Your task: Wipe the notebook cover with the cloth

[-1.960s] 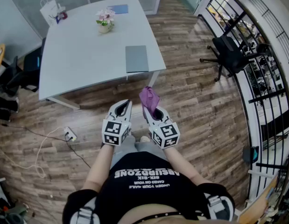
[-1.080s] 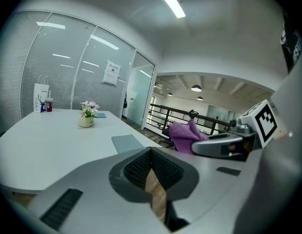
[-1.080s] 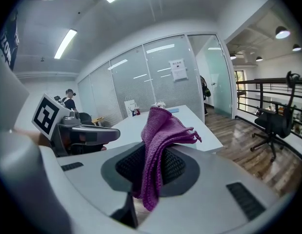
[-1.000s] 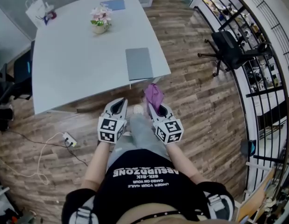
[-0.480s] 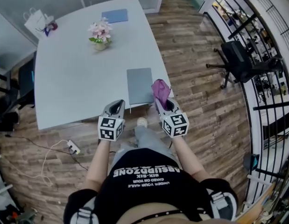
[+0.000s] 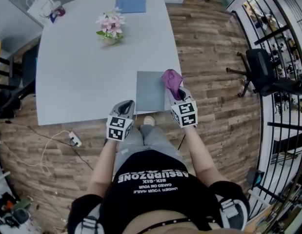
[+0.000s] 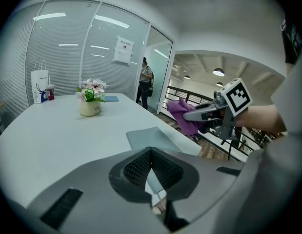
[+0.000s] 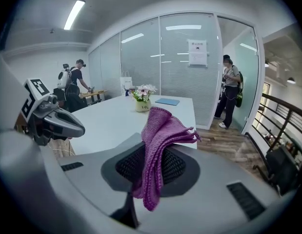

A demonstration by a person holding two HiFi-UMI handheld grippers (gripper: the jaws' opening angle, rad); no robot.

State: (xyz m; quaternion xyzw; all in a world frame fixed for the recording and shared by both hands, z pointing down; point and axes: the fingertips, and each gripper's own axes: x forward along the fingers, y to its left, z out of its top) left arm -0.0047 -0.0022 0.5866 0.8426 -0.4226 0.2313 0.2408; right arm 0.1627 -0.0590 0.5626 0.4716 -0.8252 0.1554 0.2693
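Note:
A grey notebook lies flat at the near right corner of the white table; in the left gripper view the notebook shows just beyond the jaws. My right gripper is shut on a purple cloth, held above the notebook's right edge. The cloth sticks up from the closed jaws and hangs over them. My left gripper hovers at the table's near edge, left of the notebook, jaws shut with nothing between them. The right gripper with the cloth also appears in the left gripper view.
A flower pot, a blue folder and a white paper bag stand at the table's far side. A black office chair and a railing are to the right. A power strip and cable lie on the wooden floor. A person stands by the glass wall.
I have walked up to the table. Both grippers moved forward; the right one with the cloth now reaches over the notebook's right edge, the left one reaches the table's near edge.

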